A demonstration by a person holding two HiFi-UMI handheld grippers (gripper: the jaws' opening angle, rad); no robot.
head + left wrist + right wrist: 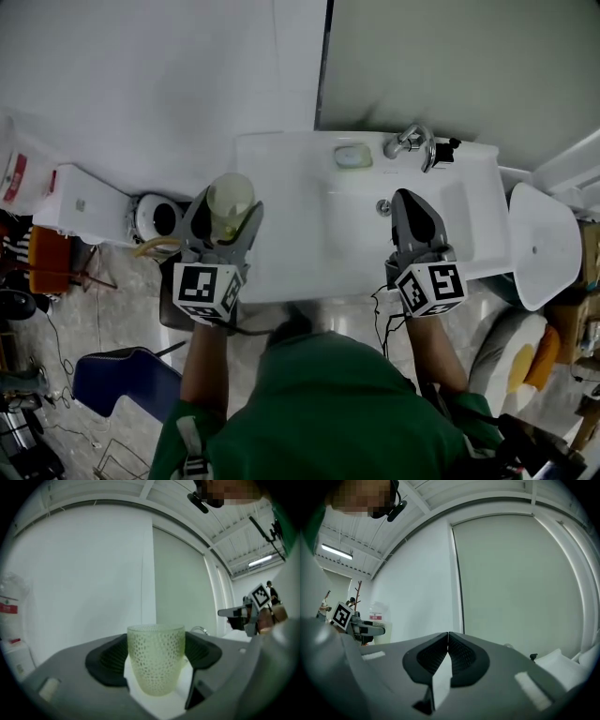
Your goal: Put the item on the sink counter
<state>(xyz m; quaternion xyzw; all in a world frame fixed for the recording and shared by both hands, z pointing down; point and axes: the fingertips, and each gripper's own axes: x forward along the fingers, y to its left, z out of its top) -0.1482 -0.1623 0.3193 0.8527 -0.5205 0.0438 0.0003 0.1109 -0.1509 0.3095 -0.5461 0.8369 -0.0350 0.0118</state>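
A pale yellow-green textured cup (230, 202) (156, 658) stands upright between the jaws of my left gripper (225, 211) (156, 660), which is shut on it, just off the left edge of the white sink counter (281, 244). My right gripper (413, 208) (448, 656) is shut with nothing in it and hovers over the right part of the basin, near the faucet (411, 142). In the left gripper view the right gripper shows at the far right.
A soap dish with a green bar (353, 156) lies at the back of the sink. A toilet (155, 217) and its white tank (84, 204) stand to the left. A white bin lid (542, 246) is at the right, a blue stool (120, 384) at lower left.
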